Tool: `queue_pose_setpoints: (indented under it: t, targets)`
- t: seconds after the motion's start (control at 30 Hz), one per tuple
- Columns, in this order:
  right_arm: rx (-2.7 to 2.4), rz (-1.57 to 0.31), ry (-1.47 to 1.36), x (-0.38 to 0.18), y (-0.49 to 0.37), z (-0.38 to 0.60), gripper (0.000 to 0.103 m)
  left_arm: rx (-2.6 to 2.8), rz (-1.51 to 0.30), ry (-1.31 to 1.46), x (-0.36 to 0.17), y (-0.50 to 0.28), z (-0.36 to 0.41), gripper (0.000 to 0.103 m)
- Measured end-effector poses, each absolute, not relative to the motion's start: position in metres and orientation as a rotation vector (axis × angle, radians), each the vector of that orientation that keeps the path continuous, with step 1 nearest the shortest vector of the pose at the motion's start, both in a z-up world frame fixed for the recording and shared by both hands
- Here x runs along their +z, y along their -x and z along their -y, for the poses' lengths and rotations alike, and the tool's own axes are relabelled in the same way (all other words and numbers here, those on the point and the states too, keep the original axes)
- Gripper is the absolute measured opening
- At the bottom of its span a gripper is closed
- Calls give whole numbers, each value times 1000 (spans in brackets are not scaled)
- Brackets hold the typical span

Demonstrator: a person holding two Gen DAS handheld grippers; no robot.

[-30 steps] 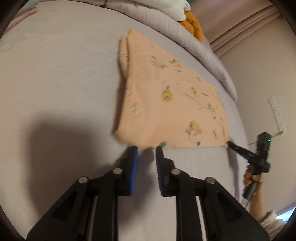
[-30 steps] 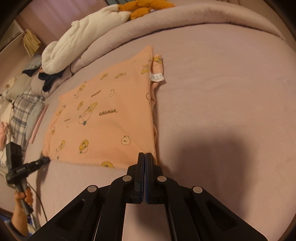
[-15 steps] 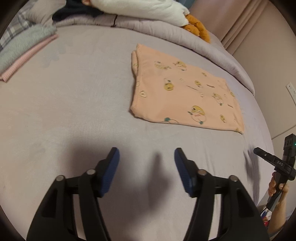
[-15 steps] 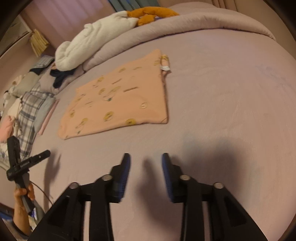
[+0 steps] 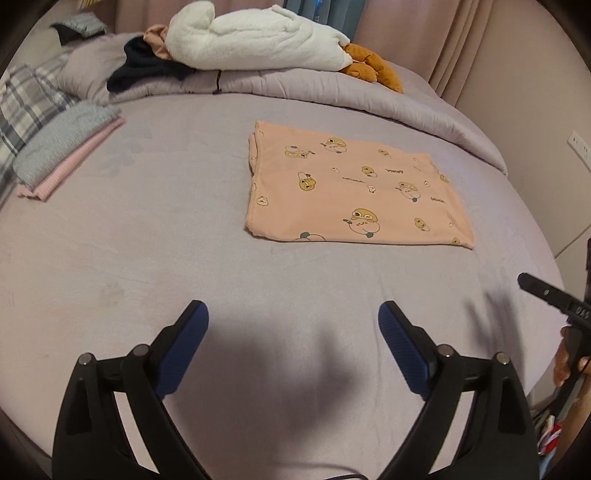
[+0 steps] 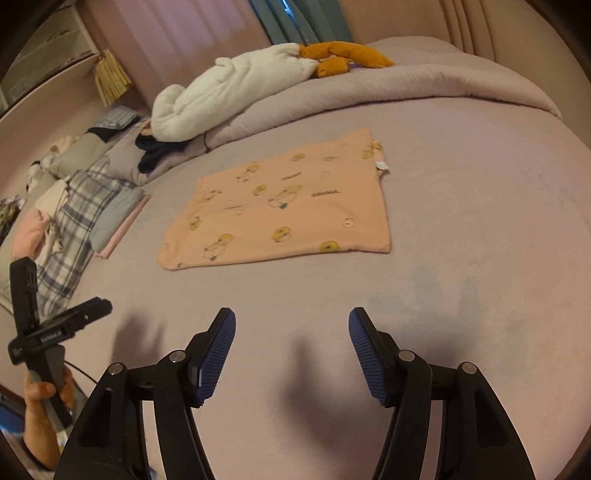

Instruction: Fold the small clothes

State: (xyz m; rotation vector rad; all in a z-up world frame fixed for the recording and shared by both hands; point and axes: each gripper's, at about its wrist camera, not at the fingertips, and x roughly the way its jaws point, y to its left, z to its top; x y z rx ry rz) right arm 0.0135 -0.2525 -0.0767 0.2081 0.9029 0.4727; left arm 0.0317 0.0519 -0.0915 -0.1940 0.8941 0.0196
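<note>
A peach garment printed with yellow cartoon ducks [image 5: 354, 188] [image 6: 284, 214] lies folded flat into a rectangle on the lilac bed sheet [image 5: 147, 240] [image 6: 480, 221]. My left gripper [image 5: 291, 317] hovers well back from its near edge, jaws opening wide, nothing between them. Also back from the garment, my right gripper [image 6: 291, 325] has its jaws opening and holds nothing. Each gripper shows at the edge of the other's view, held in a hand: the right gripper [image 5: 532, 286] at far right, the left gripper [image 6: 99, 306] at far left.
A folded grey and pink stack [image 5: 62, 147] [image 6: 118, 221] lies left of the garment beside plaid fabric [image 6: 74, 229]. Behind it, a rolled duvet [image 5: 332, 92] carries a white fleece [image 5: 258, 40], dark clothes [image 5: 147, 70] and an orange plush [image 5: 373, 66]. Curtains [image 6: 295, 22] hang behind.
Both grippers let go of the garment's near edge, opened, and drew back and upward. The garment now lies flat and farther off in both views.
</note>
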Motion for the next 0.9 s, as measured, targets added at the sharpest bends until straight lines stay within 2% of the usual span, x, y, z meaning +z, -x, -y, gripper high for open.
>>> queue_pose_setpoints:
  t: [0.13, 0.27, 0.9]
  targets:
    - [491, -892, -215, -73, -7, 247, 63, 24, -877, 174, -87, -23, -47, 95]
    - [514, -880, -209, -69, -3, 240, 64, 43, -855, 155, -83, -16, -43, 102]
    - [578, -892, -192, -63, -8, 209, 64, 81, -826, 148, -82, -18, -50, 102]
